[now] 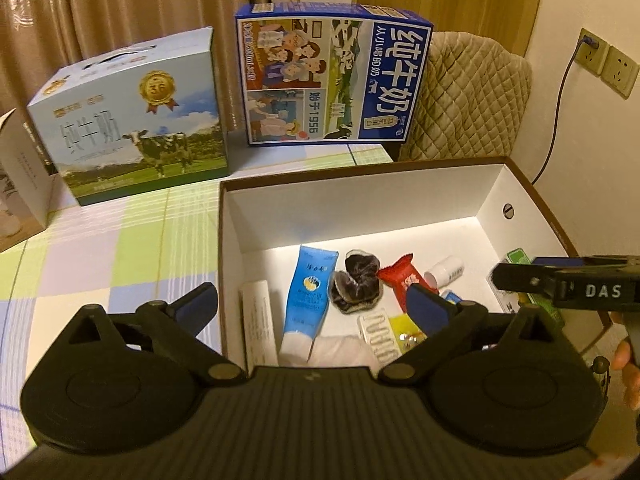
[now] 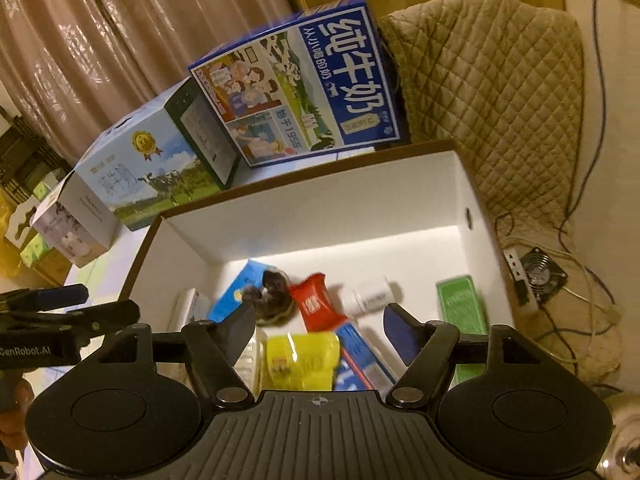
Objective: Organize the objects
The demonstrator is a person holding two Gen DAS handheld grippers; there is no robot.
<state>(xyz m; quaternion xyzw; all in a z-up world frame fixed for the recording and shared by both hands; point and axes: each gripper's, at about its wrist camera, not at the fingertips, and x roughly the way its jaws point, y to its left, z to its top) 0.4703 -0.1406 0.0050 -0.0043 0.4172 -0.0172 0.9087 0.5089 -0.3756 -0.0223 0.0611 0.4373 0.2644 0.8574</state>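
Left gripper [image 1: 310, 312]: jaws wide apart, empty, over box [image 1: 360, 204]. Right gripper [image 2: 320, 330]: jaws parted, empty, above yellow packet [image 2: 300, 356].

The open box [image 1: 360, 196] looks like matt white cardboard inside; the two milk cartons [image 1: 132, 120] [image 1: 332, 80] are glossy printed card, the blue tube [image 1: 308, 300] smooth shiny plastic, the chair cover [image 1: 472, 96] quilted cloth, the curtain [image 1: 120, 4] sheeny fabric
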